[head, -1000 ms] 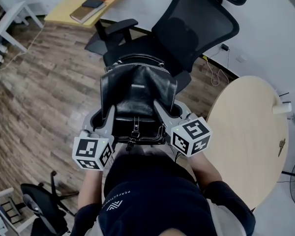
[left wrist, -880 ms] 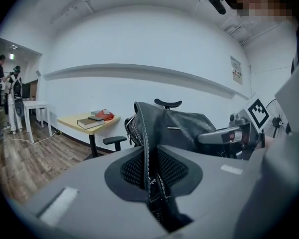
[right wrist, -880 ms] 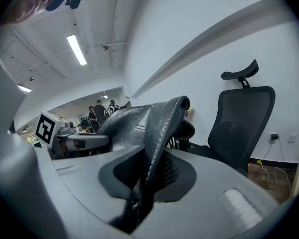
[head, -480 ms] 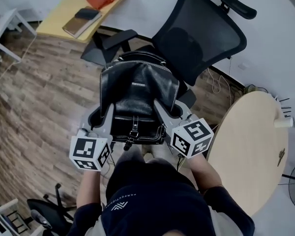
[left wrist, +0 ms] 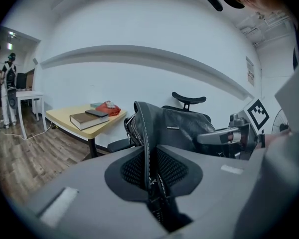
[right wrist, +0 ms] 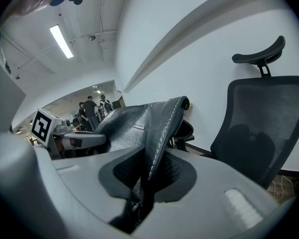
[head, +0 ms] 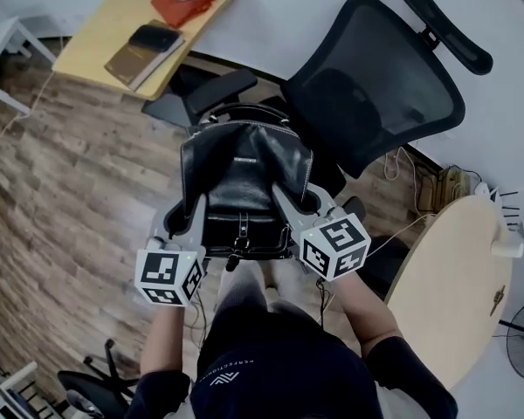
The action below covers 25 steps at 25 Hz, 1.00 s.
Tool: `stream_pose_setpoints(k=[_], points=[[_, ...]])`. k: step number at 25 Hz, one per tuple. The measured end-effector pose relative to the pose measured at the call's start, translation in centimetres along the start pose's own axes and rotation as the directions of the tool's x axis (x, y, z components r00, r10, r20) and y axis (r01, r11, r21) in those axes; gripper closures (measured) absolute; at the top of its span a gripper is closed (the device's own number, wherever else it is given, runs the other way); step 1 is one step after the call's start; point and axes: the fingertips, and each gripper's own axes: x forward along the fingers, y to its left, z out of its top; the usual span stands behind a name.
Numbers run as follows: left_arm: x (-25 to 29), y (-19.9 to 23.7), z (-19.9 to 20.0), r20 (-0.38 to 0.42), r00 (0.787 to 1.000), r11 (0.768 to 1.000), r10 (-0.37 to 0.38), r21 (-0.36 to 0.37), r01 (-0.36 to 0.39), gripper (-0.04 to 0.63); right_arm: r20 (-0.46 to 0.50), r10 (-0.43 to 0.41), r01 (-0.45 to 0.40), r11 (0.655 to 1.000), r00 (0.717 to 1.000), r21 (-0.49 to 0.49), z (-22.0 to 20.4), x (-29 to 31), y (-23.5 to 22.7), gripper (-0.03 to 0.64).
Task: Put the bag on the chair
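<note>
1. So, as I read it, the bag (head: 244, 177) is not on the chair (head: 375, 94) yet. It hangs upright between my two grippers, just in front of the chair's backrest. It hides the seat from me, so I cannot tell whether its base touches it.
2. Done so far: the bag is gripped on both sides and held right at the chair. Left to do: lower it onto the seat, let go on both sides and draw clear.
3. The left gripper (head: 195, 206) is nearly closed and pinches the bag's left edge. In its own view the stitched leather seam runs straight between its pads.
4. The right gripper (head: 284, 195) is also narrowed and clamped on the bag's right edge.
5. I judge the leather to be floppy, so I would rest the bag against the chair's backrest before releasing.
</note>
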Motion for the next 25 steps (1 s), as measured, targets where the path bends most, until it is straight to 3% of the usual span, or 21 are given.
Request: stream_pose_setpoints(k=[12, 25], points=[[9.2, 4.5, -4.8, -0.066, 0.998, 0.999, -0.020, -0.049, 0.016, 0.531, -0.065, -0.051, 0.050, 0.999, 0.997, -0.019, -3.6, 8.7, -6.9, 0.555], [15.7, 7.5, -8.9, -0.119, 0.992, 0.999, -0.032, -0.027, 0.029, 0.531, -0.104, -0.110, 0.108, 0.994, 0.988, -0.027, -7.4, 14.5, -11.8, 0.543]])
